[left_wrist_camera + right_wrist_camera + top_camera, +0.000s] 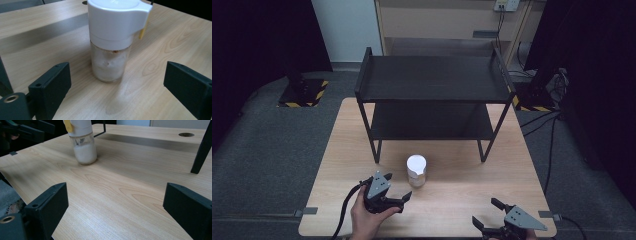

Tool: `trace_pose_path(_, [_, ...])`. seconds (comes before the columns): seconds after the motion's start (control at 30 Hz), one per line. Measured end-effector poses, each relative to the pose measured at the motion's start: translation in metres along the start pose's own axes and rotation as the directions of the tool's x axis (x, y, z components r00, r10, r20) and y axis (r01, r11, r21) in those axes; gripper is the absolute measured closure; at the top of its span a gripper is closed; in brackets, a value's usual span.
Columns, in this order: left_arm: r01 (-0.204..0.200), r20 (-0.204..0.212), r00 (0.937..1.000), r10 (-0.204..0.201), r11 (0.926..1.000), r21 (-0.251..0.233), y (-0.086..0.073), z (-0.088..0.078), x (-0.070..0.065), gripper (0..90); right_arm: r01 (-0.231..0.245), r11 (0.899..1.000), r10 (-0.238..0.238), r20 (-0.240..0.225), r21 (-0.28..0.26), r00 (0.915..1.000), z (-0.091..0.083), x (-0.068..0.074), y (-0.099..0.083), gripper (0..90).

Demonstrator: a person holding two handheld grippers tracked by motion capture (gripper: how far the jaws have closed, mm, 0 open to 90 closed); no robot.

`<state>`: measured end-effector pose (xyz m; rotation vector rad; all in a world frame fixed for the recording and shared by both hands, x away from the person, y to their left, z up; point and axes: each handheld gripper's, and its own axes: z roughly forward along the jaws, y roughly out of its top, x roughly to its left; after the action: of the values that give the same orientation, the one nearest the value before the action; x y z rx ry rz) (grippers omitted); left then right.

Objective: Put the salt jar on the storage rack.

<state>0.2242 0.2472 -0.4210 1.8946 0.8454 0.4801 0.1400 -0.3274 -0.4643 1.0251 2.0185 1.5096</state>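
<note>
A small glass jar (416,170) with a white flip lid and white powder inside stands upright on the wooden table (462,192), just in front of the black rack. My left gripper (397,187) is open, a little left of and nearer than the jar. In the left gripper view the jar (110,50) stands close ahead, between the spread jaws of the left gripper (118,76) without touching them. My right gripper (486,212) is open and empty at the table's front right. Its own view shows the right gripper (116,197) over bare wood, with the jar (83,147) farther off.
A black two-tier metal rack (432,82) stands on the far half of the table, both shelves bare. One of its legs (201,150) rises at the right of the right gripper view. Cables trail on the grey floor (262,150) around the table.
</note>
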Motion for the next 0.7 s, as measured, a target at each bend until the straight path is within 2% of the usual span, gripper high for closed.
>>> trace_pose_path(0.23, [-0.005,0.007,1.0,0.005,1.0,-0.002,0.003,0.028,-0.003,7.2,-0.005,1.0,0.005,0.002,0.005,1.0,0.0,-0.001,0.0,6.6])
trace_pose_path(0.33, [0.008,0.005,1.0,-0.008,0.9999,-0.013,0.004,0.039,-0.003,7.3,-0.004,1.0,0.004,0.001,0.003,1.0,0.0,-0.001,0.0,6.6])
trace_pose_path(0.7, [0.013,0.004,0.9999,-0.013,0.9999,-0.002,0.005,0.065,-0.001,8.0,-0.004,1.0,0.004,-0.002,0.003,1.0,0.0,-0.001,0.0,6.6])
